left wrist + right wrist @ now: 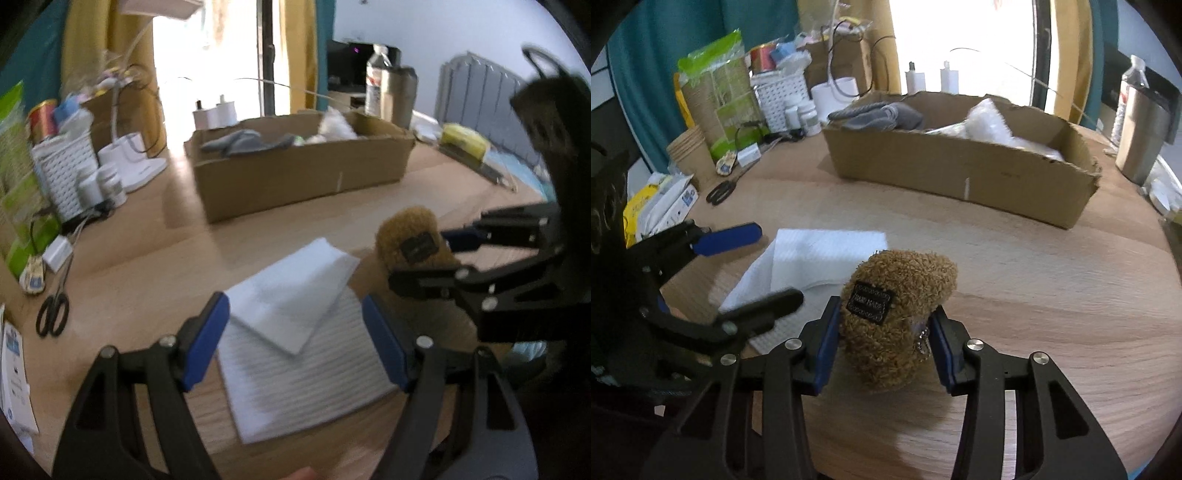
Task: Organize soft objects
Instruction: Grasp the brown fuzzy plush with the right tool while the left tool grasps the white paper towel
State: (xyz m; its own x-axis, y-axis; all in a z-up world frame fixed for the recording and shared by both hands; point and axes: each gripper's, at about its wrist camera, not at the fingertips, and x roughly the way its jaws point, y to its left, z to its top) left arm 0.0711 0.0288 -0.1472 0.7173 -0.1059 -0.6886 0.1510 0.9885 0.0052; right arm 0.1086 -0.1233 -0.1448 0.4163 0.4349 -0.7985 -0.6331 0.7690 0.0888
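A brown fuzzy plush toy (897, 314) with a black label sits between the blue pads of my right gripper (884, 343), which is shut on it low over the wooden table (1052, 295). The plush also shows in the left wrist view (406, 236), with the right gripper (436, 254) around it. My left gripper (295, 339) is open and empty above two white folded cloths (295, 332), which also show in the right wrist view (816, 258). The left gripper (764, 266) shows there too. A cardboard box (295, 173) at the back holds a grey cloth (243, 142) and white soft items (334, 127).
Black scissors (53, 314), a white basket (64, 173), small bottles and green packets crowd the left side. A steel tumbler (1141, 136) and water bottle (376, 81) stand behind the box. A yellow sponge (463, 138) lies at right.
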